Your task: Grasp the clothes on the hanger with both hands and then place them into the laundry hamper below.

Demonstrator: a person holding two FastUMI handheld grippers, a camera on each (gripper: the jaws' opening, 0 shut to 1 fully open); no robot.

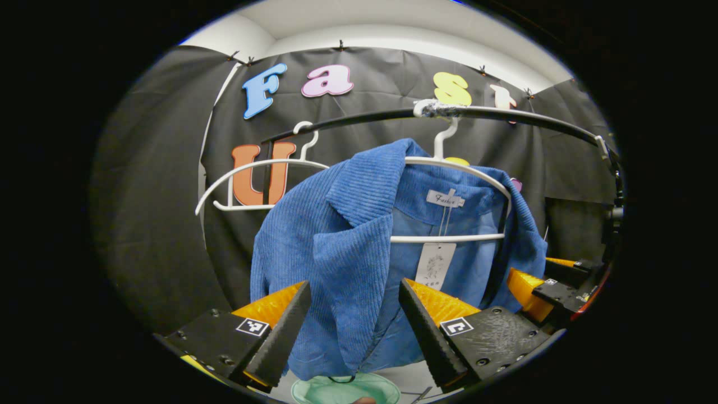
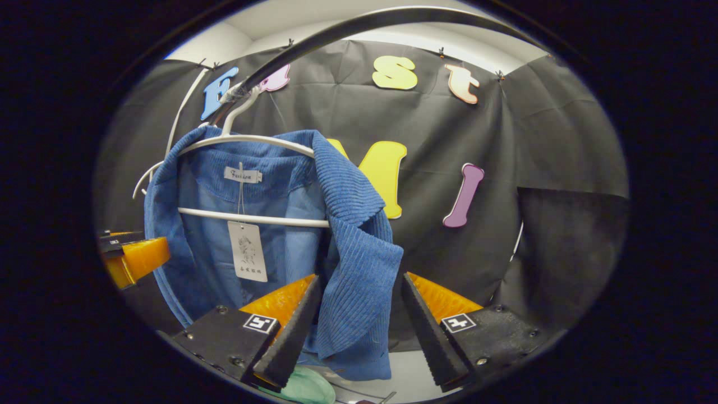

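Note:
A blue corduroy jacket (image 1: 348, 252) hangs on a white hanger (image 1: 454, 238) from the black rail (image 1: 505, 115), with a paper tag at its collar. My left gripper (image 1: 353, 320) is open, its fingers either side of the jacket's left front panel without pressing on it. In the right gripper view the same jacket (image 2: 359, 264) hangs on the hanger (image 2: 252, 217), and my right gripper (image 2: 359, 322) is open around the right front panel. The green laundry hamper (image 1: 345, 390) shows below the hem; its rim (image 2: 305, 387) peeks out under the finger.
A second, bare white hanger (image 1: 263, 168) hangs on the rail to the left of the jacket. The other gripper's orange fingers (image 1: 527, 292) sit at the jacket's far side, and likewise the other gripper's fingers (image 2: 137, 258). Black cloth walls stand close behind.

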